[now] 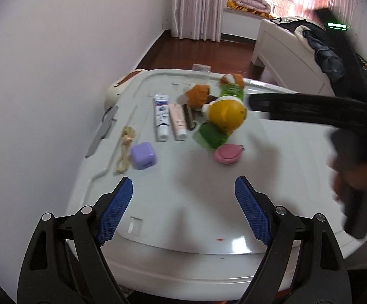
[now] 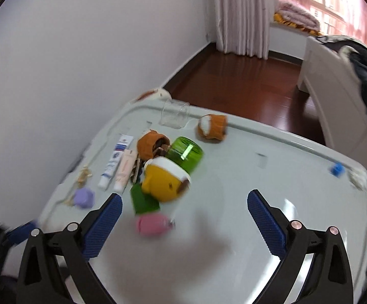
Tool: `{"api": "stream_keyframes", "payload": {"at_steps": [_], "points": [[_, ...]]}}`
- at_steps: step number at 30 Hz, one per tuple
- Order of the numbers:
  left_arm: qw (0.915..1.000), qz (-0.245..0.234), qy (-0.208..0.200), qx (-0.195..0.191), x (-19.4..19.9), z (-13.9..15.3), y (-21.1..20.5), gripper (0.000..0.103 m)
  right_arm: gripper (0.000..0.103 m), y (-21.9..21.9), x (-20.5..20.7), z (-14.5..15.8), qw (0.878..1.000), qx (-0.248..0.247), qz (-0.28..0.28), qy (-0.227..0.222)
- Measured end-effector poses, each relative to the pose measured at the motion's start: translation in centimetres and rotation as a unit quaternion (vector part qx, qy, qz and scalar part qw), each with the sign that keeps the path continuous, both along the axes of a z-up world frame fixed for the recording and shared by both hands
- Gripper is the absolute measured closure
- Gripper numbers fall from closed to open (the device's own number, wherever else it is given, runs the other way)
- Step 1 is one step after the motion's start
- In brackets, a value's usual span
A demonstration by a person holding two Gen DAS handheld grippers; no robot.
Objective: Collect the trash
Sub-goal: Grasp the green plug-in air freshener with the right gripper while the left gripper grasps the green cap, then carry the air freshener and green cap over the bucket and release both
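Note:
A white table (image 1: 183, 215) holds a cluster of small items. A yellow toy (image 1: 227, 115) lies among green plastic pieces (image 1: 208, 134), with orange peel cups (image 1: 197, 96) behind. A pink round case (image 1: 226, 153), a purple cube (image 1: 142, 155), two tubes (image 1: 161, 117) and a beige knotted band (image 1: 125, 149) lie nearby. My left gripper (image 1: 183, 207) is open and empty above the near table. My right gripper (image 2: 184, 217) is open and empty, with the pink case (image 2: 151, 224) between its fingers' line and the yellow toy (image 2: 164, 181) just beyond. The right gripper's black body (image 1: 335, 126) crosses the left wrist view, blurred.
A clear glass (image 2: 174, 114) stands at the table's far edge beside another orange peel cup (image 2: 212, 126). A blue clip (image 2: 336, 169) lies at the right edge. A white wall is on the left, a bed (image 1: 284, 48) on the right, and curtains (image 1: 198, 5) behind.

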State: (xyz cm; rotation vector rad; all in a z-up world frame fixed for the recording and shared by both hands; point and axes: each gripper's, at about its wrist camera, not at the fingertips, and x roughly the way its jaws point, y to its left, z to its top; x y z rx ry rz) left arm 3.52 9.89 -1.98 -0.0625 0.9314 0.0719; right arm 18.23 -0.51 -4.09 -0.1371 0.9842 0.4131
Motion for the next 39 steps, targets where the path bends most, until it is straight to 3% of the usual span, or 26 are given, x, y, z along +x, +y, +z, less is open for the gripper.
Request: {"api": "stream_keyframes", "payload": {"at_steps": [4,5,6,7,14,19,27,37,38,39], "points": [[0.9999,0.006,0.002,-0.009,-0.2,-0.2,1.2,0.022,0.007,3.1,3.5,-3.4,0.999,-0.014,-0.013,0.03],[0.9999,0.008,0.003,-0.013,-0.3,-0.2,1.6,0.022,0.013,3.6,4.0,-4.1,0.999,-0.026,-0.017,0.033],[0.9998,0.009,0.004,-0.015,-0.3,-0.2,1.9,0.022,0.025,3.9,4.2,-4.6,0.999,-0.032,-0.017,0.038],[0.9998,0.01,0.004,-0.018,-0.4,-0.3,2.1,0.022,0.027,4.1,4.4,-5.0,0.998,-0.028,-0.016,0.044],[0.9992,0.017,0.006,-0.036,-0.3,-0.3,3.1,0.022,0.035,1.0,2.0,-3.0,0.999,0.013,-0.02,0.032],[0.9958,0.012,0.037,-0.082,1.0,-1.4,2.7,0.022,0.039,-3.1,-0.6,-0.6,0.999,0.041,-0.024,0.019],[0.9872,0.051,0.057,-0.14,7.1,-3.0,0.1,0.022,0.039,-9.0,-3.7,1.1,0.999,0.042,-0.034,-0.005],[0.9911,0.095,0.073,-0.059,13.5,-5.8,-3.4,0.024,0.039,-14.3,-7.3,2.4,0.999,0.036,-0.029,-0.026],[0.992,0.101,0.063,-0.041,13.4,-6.0,-3.5,0.028,0.039,-14.3,-7.4,2.4,0.999,0.035,-0.028,-0.028],[0.9924,0.1,0.062,-0.035,13.3,-6.2,-3.4,0.047,0.039,-14.4,-7.6,2.6,0.999,0.035,-0.026,-0.03]]}}
